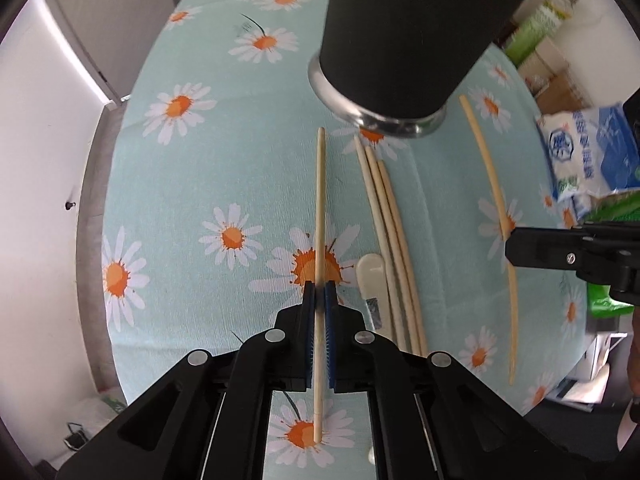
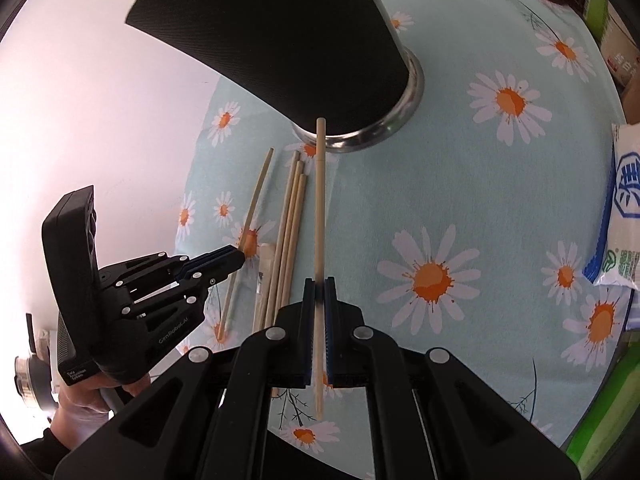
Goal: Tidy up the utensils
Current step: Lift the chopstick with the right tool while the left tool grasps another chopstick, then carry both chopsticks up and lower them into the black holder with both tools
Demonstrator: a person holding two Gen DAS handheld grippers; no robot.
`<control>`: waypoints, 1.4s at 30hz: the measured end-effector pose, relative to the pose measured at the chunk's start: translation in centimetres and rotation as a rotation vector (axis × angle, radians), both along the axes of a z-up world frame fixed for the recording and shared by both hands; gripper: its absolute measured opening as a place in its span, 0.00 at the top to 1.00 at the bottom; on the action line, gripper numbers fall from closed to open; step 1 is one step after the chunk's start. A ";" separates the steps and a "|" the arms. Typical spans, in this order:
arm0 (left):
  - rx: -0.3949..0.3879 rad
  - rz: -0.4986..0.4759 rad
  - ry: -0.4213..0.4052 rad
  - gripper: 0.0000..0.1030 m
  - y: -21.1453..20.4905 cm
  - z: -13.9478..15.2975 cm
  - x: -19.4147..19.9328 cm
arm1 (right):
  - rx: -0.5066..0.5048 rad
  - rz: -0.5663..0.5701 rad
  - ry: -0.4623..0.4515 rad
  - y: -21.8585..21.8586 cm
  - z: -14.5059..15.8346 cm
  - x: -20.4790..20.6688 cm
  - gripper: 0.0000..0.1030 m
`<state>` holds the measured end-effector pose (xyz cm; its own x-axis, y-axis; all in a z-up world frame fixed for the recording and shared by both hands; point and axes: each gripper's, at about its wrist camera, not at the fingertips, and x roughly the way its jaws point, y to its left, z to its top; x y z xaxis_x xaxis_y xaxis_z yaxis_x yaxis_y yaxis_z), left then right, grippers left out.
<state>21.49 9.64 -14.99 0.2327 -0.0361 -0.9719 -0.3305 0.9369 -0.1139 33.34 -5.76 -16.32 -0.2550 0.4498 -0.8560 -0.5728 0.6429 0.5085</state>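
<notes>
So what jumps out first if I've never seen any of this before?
Probably the two black tools, each clamped on a single pale chopstick: the left tool holding its chopstick and the right tool holding its own. Behind them looms a tall black holder on the daisy-print tablecloth, with three loose chopsticks lying beside it.

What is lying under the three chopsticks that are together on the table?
The three chopsticks lie on the daisy tablecloth. A white spoon-like utensil lies beside them; whether it runs under them is not visible. Their far tips end near the black holder.
</notes>
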 end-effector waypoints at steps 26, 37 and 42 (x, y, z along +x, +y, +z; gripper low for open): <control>-0.089 0.026 -0.420 0.97 2.4 11.4 -5.7 | 0.214 0.009 -0.191 2.6 9.1 -3.6 0.95; -0.115 -0.048 -0.581 0.97 3.4 14.9 -3.9 | 0.341 -0.064 -0.334 2.6 13.6 -2.8 0.95; -0.125 -0.087 -0.687 0.97 3.4 16.6 -2.1 | 0.396 -0.116 -0.379 2.6 15.0 -1.2 0.95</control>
